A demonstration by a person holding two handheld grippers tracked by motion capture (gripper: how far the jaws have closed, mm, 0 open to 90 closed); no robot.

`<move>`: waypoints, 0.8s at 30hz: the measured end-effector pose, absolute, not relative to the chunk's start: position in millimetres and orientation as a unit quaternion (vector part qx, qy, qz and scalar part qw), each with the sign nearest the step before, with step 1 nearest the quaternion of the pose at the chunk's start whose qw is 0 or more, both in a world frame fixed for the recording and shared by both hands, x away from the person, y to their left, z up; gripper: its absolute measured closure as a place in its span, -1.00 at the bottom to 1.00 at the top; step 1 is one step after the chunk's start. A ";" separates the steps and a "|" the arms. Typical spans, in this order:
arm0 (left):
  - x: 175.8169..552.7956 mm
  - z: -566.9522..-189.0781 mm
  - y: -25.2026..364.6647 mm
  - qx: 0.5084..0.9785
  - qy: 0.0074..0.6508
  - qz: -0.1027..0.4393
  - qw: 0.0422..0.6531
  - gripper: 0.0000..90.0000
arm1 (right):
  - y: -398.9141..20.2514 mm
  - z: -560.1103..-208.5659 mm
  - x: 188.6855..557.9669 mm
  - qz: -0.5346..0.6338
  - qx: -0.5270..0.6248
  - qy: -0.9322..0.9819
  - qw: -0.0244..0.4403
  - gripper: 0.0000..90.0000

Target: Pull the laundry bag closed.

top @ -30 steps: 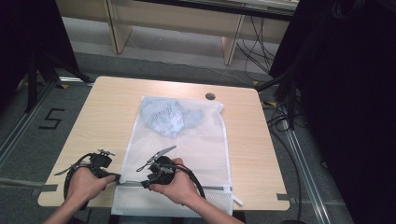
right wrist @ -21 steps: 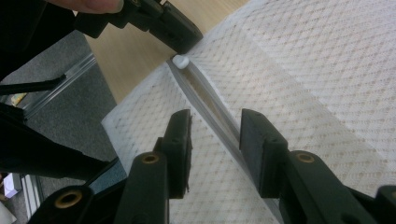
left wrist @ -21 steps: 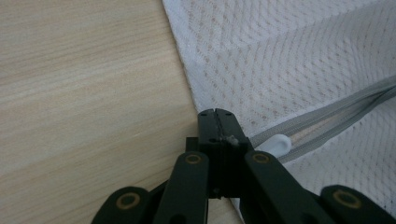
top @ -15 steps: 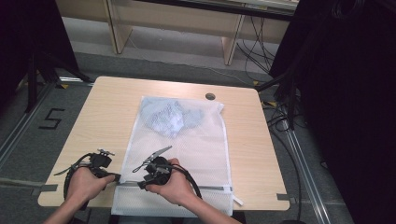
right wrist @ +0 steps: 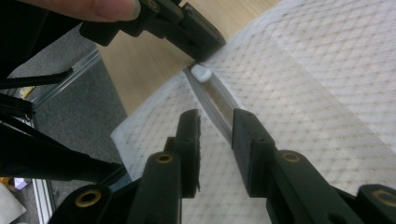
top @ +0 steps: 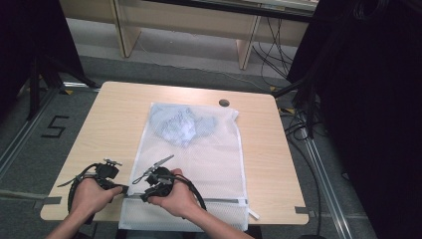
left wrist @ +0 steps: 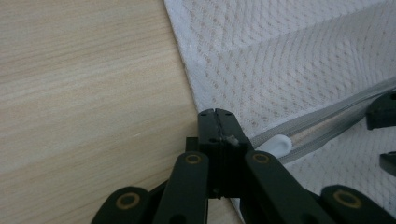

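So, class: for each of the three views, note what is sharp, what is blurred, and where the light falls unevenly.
High view: even light on the table, dark surroundings, mesh bag slightly soft. Left gripper view: wood grain and mesh crisp, the left gripper near the lens a little soft. Right gripper view: the right gripper fairly sharp, the zipper and far mesh soft and bright.

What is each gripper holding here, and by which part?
Left gripper pinches the mesh laundry bag at its zipper-end corner. Right gripper straddles the zipper, not gripping.
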State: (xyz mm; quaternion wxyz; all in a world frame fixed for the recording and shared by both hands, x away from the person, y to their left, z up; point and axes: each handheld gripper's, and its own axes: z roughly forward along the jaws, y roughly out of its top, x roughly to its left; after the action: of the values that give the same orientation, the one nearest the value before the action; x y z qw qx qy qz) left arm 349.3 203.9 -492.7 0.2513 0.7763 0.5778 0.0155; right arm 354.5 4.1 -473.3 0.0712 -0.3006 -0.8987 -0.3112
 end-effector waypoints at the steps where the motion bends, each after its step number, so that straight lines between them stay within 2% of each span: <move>1: 349.3 -492.2 204.7 0.780 0.574 0.013 0.249 0.99 | 5.5 -473.6 354.8 -0.312 -0.298 -0.899 0.074 0.62; 20: 349.5 -492.8 205.1 0.779 0.574 0.011 0.251 0.99 | 34.2 -478.6 371.6 -0.313 -0.309 -0.894 0.081 0.58; 23: 349.6 -492.7 205.4 0.779 0.575 0.011 0.250 0.99 | 35.9 -479.9 373.7 -0.314 -0.308 -0.893 0.097 0.58; 24: 349.9 -492.9 205.9 0.779 0.574 0.010 0.252 0.99 | 37.9 -481.2 373.3 -0.311 -0.316 -0.892 0.088 0.58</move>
State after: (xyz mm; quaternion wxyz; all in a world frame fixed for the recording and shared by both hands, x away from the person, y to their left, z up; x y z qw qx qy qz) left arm 349.9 205.9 -492.9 0.2517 0.7790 0.5742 0.0100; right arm 373.3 37.9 -481.2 0.0883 -0.3162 -0.8921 -0.3106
